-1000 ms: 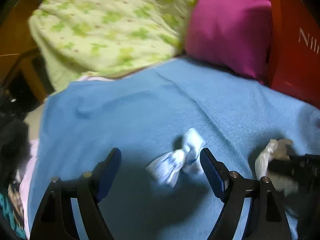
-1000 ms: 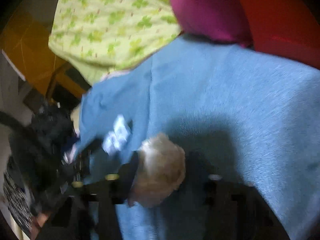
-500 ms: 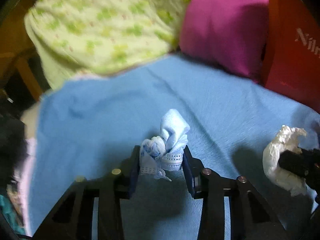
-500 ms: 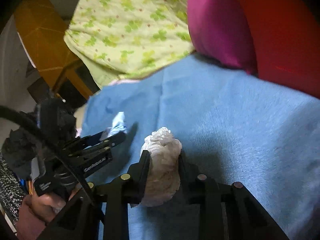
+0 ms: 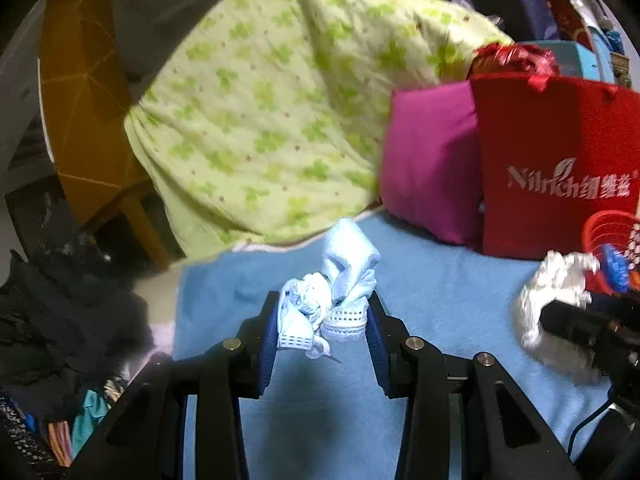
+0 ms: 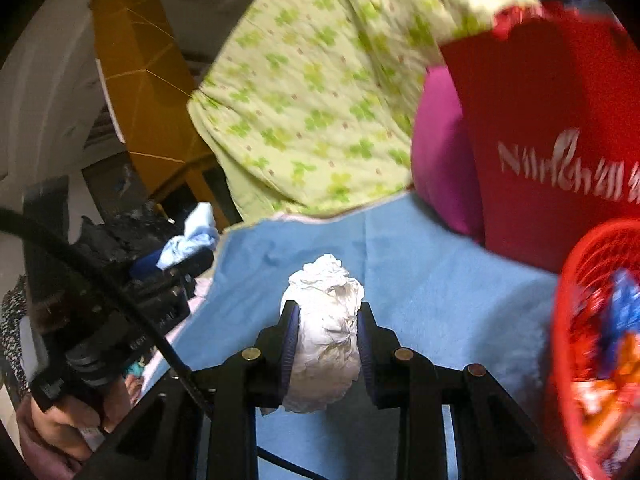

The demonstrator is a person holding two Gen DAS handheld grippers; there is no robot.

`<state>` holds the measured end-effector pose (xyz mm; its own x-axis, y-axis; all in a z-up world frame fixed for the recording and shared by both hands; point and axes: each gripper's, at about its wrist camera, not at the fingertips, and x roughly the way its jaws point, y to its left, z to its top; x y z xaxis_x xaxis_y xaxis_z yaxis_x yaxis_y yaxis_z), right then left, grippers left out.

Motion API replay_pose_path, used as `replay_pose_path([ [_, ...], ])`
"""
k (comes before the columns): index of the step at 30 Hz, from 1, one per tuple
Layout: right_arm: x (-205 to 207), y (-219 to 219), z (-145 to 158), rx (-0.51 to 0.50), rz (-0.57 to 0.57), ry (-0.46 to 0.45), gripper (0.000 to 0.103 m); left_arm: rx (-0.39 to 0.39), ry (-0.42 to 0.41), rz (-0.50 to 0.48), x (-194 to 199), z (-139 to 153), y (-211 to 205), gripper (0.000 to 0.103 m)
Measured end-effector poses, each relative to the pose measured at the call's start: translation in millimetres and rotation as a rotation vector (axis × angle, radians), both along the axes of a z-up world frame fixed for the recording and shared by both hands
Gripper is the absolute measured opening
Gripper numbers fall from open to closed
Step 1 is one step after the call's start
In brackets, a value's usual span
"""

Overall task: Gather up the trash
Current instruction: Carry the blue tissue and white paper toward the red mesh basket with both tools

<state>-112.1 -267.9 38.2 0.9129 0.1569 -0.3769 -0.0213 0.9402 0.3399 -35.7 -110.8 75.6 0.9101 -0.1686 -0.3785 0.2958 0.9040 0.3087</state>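
Observation:
My left gripper is shut on a crumpled light-blue face mask and holds it above the blue blanket. My right gripper is shut on a crumpled white paper wad, also lifted off the blanket. The wad and right gripper show at the right of the left wrist view. The mask shows at the left of the right wrist view. A red mesh basket holding several colourful wrappers sits at the right.
A red "Nilrich" bag, a magenta pillow and a green-patterned quilt stand behind the blanket. Dark clutter lies off the bed's left edge, with orange wooden furniture beyond.
The left gripper closed on the mask lying on the blanket and lifted it. The right gripper rose with the paper wad, and the red basket came into view at right.

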Motion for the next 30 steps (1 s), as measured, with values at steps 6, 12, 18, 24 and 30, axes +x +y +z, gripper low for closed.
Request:
replay_pose_path([
  [6,-44.0,5.9,36.7,-0.035,-0.009,-0.064,0.031,0.003,-0.061,-0.014,-41.6,22.8,-1.0,0.042],
  [12,-71.8,5.6,58.1,-0.033,-0.024,-0.115,0.031,0.0,-0.095,-0.032,-69.8,38.1,-1.3,0.042],
  [18,-92.8,2.9,70.0,-0.043,-0.034,-0.152,0.031,0.003,-0.118,-0.05,-88.3,47.0,-8.3,0.042],
  [24,-103.4,-7.0,73.9,-0.035,-0.055,-0.166,0.031,0.005,-0.121,-0.066,-95.8,50.5,-16.9,0.042],
  [30,-115.8,-16.4,76.3,-0.036,-0.079,-0.173,0.031,0.004,-0.115,-0.085,-99.5,52.1,-26.7,0.042],
])
